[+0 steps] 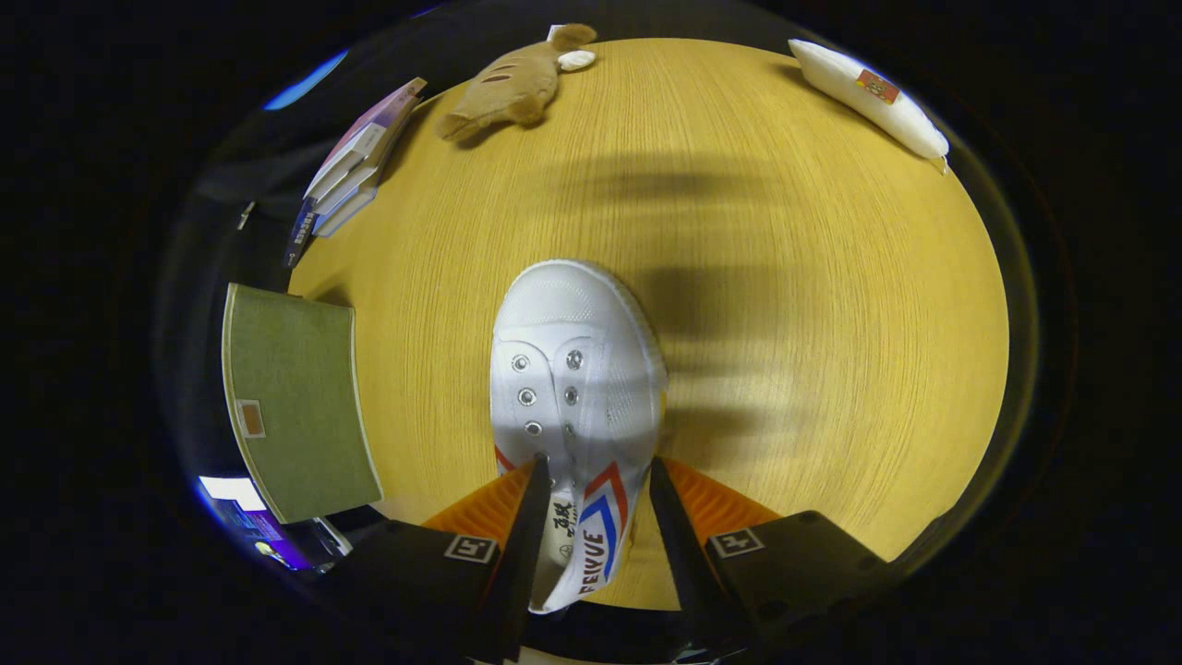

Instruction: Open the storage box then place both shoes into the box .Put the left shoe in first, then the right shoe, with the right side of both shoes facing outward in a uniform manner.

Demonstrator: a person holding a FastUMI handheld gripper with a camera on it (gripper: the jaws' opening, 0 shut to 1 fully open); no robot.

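The gripper (596,480) has its two fingers closed in on the heel end of a white canvas shoe (572,388), one finger on each side of the collar, both pressing the sides. The shoe points away from the fingers, toe toward the far side of the bench (785,277), and whether its sole touches the wood I cannot tell. Red and blue chevron stripes run along its right side, with the word FEIYUE in dark letters just below them; some print on the insole is too small to read.

Left of the shoe, near the bench's left edge, sits the green storage box (295,397), lid shut, a small tan tag on it. Beyond that, a stack of books (355,166) hangs at the far-left edge. At the far side lies a brown plush toy (512,88), and at the far right a white packet (868,97) with a small red label, unreadable. Right of the shoe and ahead of its toe the bench is open wood.
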